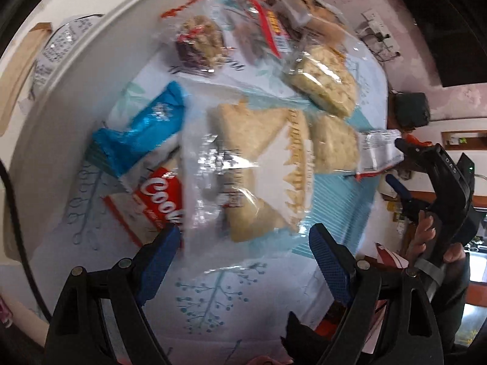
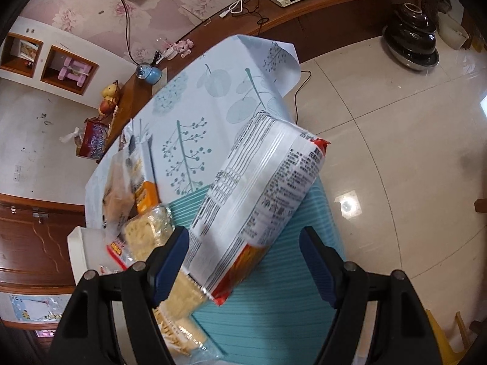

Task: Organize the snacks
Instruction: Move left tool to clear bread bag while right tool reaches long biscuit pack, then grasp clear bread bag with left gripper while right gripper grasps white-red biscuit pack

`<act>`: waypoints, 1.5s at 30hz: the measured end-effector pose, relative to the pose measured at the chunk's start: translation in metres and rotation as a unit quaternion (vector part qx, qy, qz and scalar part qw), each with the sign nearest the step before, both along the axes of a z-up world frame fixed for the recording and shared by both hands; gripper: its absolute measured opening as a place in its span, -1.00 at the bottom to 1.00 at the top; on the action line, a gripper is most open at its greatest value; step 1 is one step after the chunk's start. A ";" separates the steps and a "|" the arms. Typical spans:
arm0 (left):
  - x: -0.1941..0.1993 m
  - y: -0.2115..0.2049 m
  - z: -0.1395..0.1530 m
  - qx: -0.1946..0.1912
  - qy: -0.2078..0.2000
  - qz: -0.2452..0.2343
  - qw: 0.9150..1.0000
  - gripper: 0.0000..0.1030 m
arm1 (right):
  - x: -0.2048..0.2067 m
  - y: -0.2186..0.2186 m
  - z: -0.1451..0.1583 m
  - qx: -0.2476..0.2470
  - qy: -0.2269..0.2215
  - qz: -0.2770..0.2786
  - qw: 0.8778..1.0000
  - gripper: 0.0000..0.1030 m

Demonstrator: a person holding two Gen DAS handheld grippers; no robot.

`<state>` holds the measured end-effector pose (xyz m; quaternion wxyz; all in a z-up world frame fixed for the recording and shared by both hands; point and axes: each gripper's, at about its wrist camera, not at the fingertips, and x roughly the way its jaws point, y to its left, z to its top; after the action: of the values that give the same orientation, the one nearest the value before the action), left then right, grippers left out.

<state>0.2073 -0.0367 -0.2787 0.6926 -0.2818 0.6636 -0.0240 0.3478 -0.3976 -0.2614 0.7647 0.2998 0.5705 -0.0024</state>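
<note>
Left gripper (image 1: 243,252): tilted steeply down, jaws wide, empty, over clear cracker packet (image 1: 246,170).
Right gripper (image 2: 243,258): tilted down, jaws wide, gripping nothing; white snack bag (image 2: 258,191) at 12 o'clock.

Snack packets ahead of the left hand-held gripper (image 1: 242,238) smeared by motion blur, red cookie packet (image 1: 159,199) half under clear cracker bag (image 1: 243,167), white packet's (image 2: 258,188) print unreadable, cracker pack (image 2: 182,313) partly behind right hand-held gripper's (image 2: 243,255) finger.

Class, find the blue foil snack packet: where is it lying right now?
In the left wrist view, the blue foil packet lies left of centre on the patterned tablecloth, just above the red-and-white cookie packet.
</note>
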 end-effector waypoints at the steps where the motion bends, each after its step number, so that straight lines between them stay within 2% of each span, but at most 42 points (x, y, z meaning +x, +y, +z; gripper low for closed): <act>1: 0.001 0.000 -0.001 0.000 0.001 -0.004 1.000 0.67 | 0.002 0.001 -0.001 -0.004 0.000 0.003 1.000 0.47; 4: 0.004 -0.004 -0.006 0.001 0.007 -0.019 1.000 0.67 | 0.008 0.003 -0.005 -0.012 -0.002 0.011 1.000 0.47; 8: 0.005 -0.005 -0.010 -0.001 0.013 -0.008 1.000 0.69 | 0.015 0.006 -0.011 -0.027 0.004 0.017 0.999 0.47; 18: 0.012 -0.015 -0.010 0.033 0.025 -0.016 0.999 0.68 | 0.021 0.014 -0.015 -0.045 -0.004 0.015 0.999 0.62; 21: 0.014 -0.020 -0.010 0.054 0.038 -0.019 0.998 0.54 | 0.021 0.014 -0.015 -0.046 -0.008 0.014 0.999 0.62; 24: 0.017 -0.025 -0.009 0.085 0.058 -0.019 0.995 0.28 | 0.021 0.014 -0.015 -0.047 -0.008 0.017 0.999 0.61; 26: 0.021 -0.033 -0.010 0.087 0.070 -0.014 0.994 0.20 | 0.022 0.014 -0.015 -0.049 -0.010 0.019 0.999 0.59; 31: 0.023 -0.037 -0.010 0.086 0.082 0.001 0.993 0.08 | 0.022 0.017 -0.010 -0.054 -0.021 0.031 0.998 0.39; 34: 0.024 -0.042 -0.009 0.072 0.084 0.000 0.994 -0.28 | 0.020 0.018 -0.007 -0.052 -0.027 0.034 0.998 0.27; 35: 0.024 -0.044 -0.010 0.069 0.087 0.002 0.994 -0.32 | 0.019 0.019 -0.007 -0.051 -0.028 0.034 0.998 0.25; 37: 0.024 -0.048 -0.011 0.066 0.087 0.007 0.994 -0.36 | 0.018 0.016 -0.006 -0.046 -0.028 0.033 0.998 0.17; 40: 0.021 -0.049 -0.013 0.055 0.089 0.020 0.994 -0.42 | 0.014 0.010 0.000 -0.036 -0.044 0.030 0.998 -0.24; 45: 0.016 -0.045 -0.015 0.037 0.096 0.040 0.994 -0.57 | 0.011 0.004 0.000 -0.017 -0.040 0.026 0.999 -0.33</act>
<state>0.2232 -0.0817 -0.2937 0.6363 -0.2832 0.7155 0.0551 0.3591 -0.3935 -0.2614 0.7916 0.2716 0.5470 0.0199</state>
